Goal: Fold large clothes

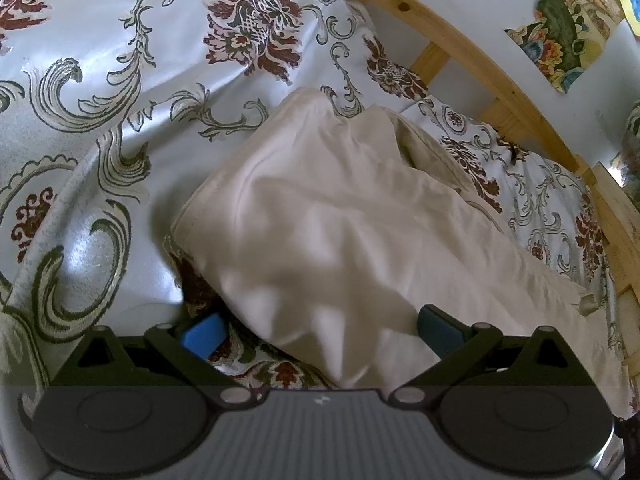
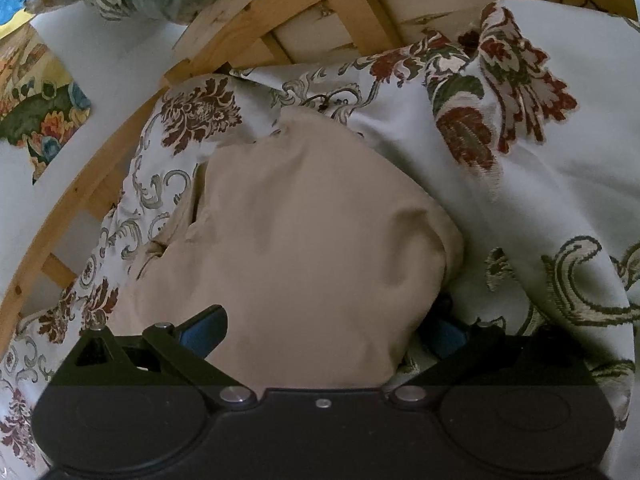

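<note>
Clearly, the beige garment (image 1: 320, 224) is soft, light woven cloth: it lies in a loose, bunched heap on the floral bedspread (image 1: 100, 80), near the wooden bed rail (image 1: 472, 52), and its surface shows shallow creases and rounded folds rather than any stiff edge. It should drape and sag as soon as it is lifted, and it looks a little smooth, so a shallow pinch could slip off.

The left gripper (image 1: 320, 332) has its jaws apart, one blue pad on the bedspread at the garment's near edge, the other resting on top of the cloth; nothing is clamped between them. The right gripper (image 2: 324, 332) likewise has its jaws apart, straddling the near end of the same garment (image 2: 312, 240), with the left pad over the fabric and the right pad partly hidden under the rounded fold beside the bedspread (image 2: 560, 184).

As a judgement, the best hold is on a hemmed edge or a corner, where the cloth is doubled and firmer; a seam is visible along the garment's left edge in the left wrist view. Taking two such points well apart would let the weight of the cloth pull it flat. Grabbing the middle of the heap would likely gather several layers, and perhaps the bedspread too.
</note>
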Demonstrator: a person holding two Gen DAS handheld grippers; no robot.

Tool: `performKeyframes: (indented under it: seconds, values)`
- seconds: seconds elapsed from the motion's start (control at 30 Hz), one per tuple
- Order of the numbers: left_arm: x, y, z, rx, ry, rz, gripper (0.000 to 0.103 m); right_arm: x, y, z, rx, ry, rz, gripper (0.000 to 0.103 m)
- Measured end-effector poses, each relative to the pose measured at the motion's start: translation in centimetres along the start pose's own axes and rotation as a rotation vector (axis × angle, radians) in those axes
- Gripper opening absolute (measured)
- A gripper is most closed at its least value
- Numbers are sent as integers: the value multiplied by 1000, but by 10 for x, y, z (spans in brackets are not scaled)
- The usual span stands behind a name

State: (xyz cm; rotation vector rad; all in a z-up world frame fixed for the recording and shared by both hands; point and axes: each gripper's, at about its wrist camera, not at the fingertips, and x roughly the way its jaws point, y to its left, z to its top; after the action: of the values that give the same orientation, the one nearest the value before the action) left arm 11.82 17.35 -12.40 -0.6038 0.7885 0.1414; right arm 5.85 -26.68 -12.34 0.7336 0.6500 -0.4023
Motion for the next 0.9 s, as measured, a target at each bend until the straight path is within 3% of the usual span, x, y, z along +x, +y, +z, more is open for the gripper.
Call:
performKeyframes:
  seconds: [0.33,0.9]
  values:
    - [-2,-1,-1,12,-7,-4,103,5,7,-2,-77,5,-25,102]
    - [-2,1,-2,18,-4,-11,103,6,5,-1,-81,9,-23,102]
